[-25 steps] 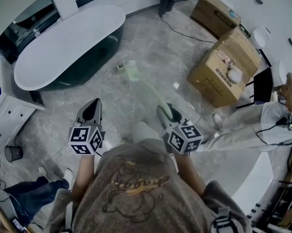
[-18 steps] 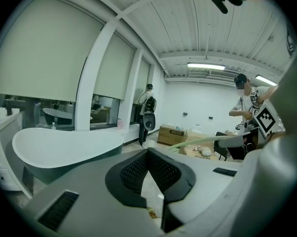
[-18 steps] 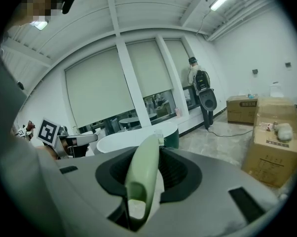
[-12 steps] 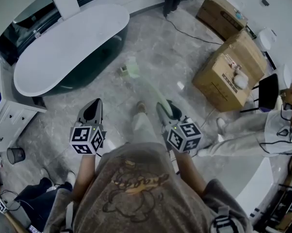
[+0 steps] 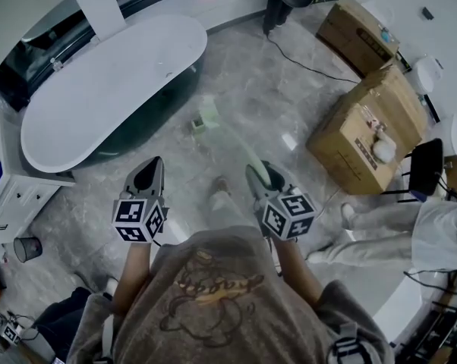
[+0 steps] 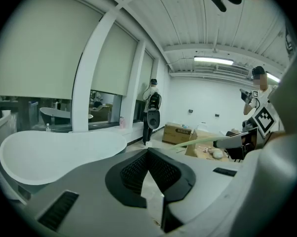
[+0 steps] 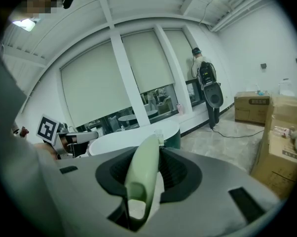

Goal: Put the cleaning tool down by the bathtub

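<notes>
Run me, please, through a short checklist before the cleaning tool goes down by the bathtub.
1. Grip: right claw is closed on the handle of the cleaning brush: ok.
2. Free hand: left claw is closed with nothing in it: ok.
3. Floor between the brush head and the bathtub is bare: ok.
4. Brush head's height above the floor: cannot tell.
5. Cable and cardboard boxes lie away from the tub side: ok.
6. Bystander in white stands off to the right, clear of the drop spot: ok.
</notes>
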